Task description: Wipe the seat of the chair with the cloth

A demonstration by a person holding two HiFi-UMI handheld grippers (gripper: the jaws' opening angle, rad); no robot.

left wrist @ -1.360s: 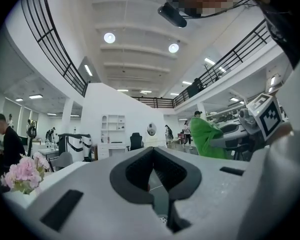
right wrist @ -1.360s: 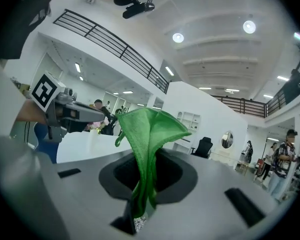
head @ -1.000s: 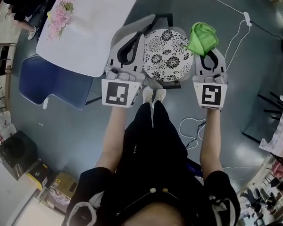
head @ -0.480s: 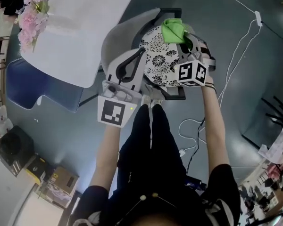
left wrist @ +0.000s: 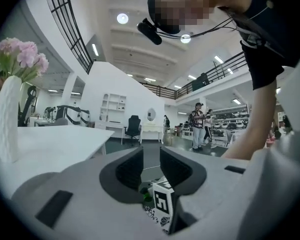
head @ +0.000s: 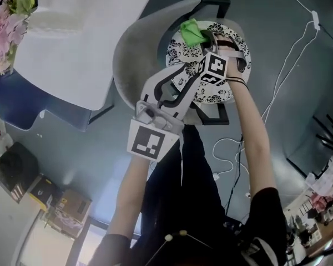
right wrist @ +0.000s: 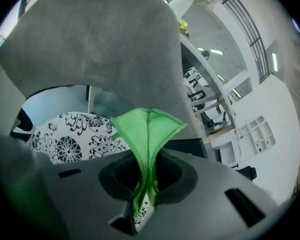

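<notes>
Right gripper is clamping its 2 jaws tight on the green cloth, whose soft hemmed folds are fanning up out of the grip. In the head view the right gripper is reaching over the seat's far edge. 1 second ago it was holding the cloth off the seat's right side, so the wipe is probably just beginning. Whether the fabric is already pressing on the seat cannot be told.

Left gripper is showing a narrow gap between its jaws with nothing in it. It has come forward, and the left gripper is now hovering over the seat's near left rim.

Below both, the seat is lying round and flat, white with a black flower print. Beyond it, a grey backrest is curving round in a matt, felt-like shell. Farther left, a smooth white table is carrying pink flowers.
</notes>
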